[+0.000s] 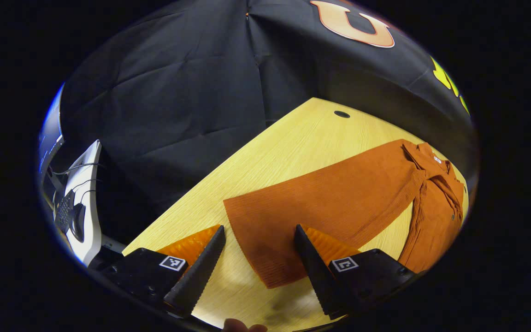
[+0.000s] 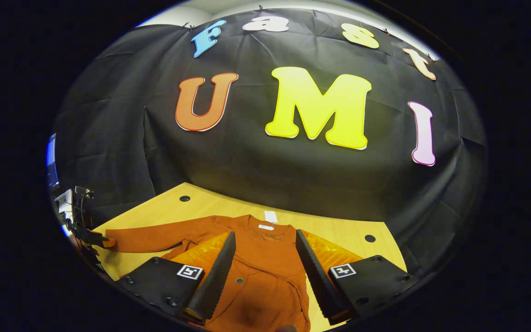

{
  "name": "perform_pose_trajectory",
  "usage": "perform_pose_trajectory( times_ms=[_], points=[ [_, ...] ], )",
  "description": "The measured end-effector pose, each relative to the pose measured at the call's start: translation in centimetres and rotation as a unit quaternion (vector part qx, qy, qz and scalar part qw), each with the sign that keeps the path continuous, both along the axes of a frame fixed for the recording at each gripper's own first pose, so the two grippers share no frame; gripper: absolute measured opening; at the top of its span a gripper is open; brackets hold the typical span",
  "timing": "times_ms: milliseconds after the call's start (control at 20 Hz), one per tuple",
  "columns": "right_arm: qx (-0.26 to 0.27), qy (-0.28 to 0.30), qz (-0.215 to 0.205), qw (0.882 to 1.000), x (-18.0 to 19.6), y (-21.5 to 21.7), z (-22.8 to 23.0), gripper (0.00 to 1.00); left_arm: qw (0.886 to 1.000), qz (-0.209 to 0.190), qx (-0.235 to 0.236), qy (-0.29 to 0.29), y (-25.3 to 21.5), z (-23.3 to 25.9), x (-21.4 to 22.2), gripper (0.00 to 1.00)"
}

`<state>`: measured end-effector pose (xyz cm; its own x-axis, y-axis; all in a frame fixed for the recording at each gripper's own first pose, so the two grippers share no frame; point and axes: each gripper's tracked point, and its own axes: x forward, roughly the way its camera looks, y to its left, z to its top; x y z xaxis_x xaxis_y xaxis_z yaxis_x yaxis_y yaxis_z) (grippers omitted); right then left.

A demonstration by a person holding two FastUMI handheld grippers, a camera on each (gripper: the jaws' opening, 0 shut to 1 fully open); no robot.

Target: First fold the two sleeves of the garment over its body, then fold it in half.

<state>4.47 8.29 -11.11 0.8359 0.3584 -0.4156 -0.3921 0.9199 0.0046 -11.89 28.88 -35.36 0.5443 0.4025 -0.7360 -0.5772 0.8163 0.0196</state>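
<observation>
Item: garment (image 2: 258, 258), rust-orange knit with buttons down the front and a white tag at the collar. It lies flat on the wooden table (image 1: 288, 143), collar toward the far edge as seen along the right gripper (image 2: 265, 272).

Left sleeve (image 1: 321, 203): stretched straight out from the body, unfolded. Its cuff lies directly ahead of the left gripper (image 1: 258, 258), between the two spread fingers and just beyond their tips. The fingers stand wide apart and hold nothing.

Right gripper: fingers likewise wide apart, empty, hovering over the chest of the garment just below the collar. The body lies between and ahead of the fingers.

Right sleeve: in the right gripper view a fold of cloth runs diagonally across the lower front of the body, which may be this sleeve already laid over; the fisheye edge makes it too uncertain to call.

Progress, by judgement: early. The left sleeve clearly remains to be folded, and the fold in half is not done.

Edges and room:
- Bare table runs beyond the left sleeve on its far side, toward the booth wall.
- The near table edge sits close under the left gripper; a corner falls away to its left.
- Cable holes (image 2: 369, 238) dot the far table corners, well apart from the cloth.
- In the right gripper view, the other gripper (image 2: 91, 237) shows far to the left at the sleeve's cuff.
</observation>
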Motion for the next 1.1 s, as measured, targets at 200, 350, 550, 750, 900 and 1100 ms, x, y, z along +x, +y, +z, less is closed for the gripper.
perform_pose_trajectory(
  times_ms=[200, 350, 550, 750, 900, 1100],
  points=[
    [0.008, 0.022, -0.002, 1.000, -0.7, 0.4, -1.0, 0.84, 0.999, 0.026, 0.011, -0.021, 0.0, -0.3, -0.1, 0.99],
    [0.002, 0.024, -0.001, 1.000, -1.7, -0.5, -1.0, 0.84, 0.999, 0.029, 0.026, -0.030, -0.8, 0.0, 0.0, 0.82],
    [0.006, 0.040, -0.032, 0.999, -1.9, -3.3, -1.6, 0.84, 0.998, -0.009, 0.048, -0.039, -1.8, -0.2, 1.5, 0.36],
    [0.013, 0.056, -0.066, 0.996, -2.0, -5.5, -2.5, 0.84, 0.998, -0.029, 0.055, -0.020, -2.4, -0.2, 2.1, 0.05],
    [0.017, 0.055, -0.062, 0.996, -2.2, -5.3, -2.6, 0.84, 0.996, -0.086, -0.002, -0.035, -5.3, 0.7, 4.7, 0.03],
    [0.025, 0.042, -0.049, 0.998, -2.4, -5.2, -2.1, 0.84, 0.989, -0.139, -0.002, -0.046, -5.8, 3.7, 7.6, 0.03]
  ],
)
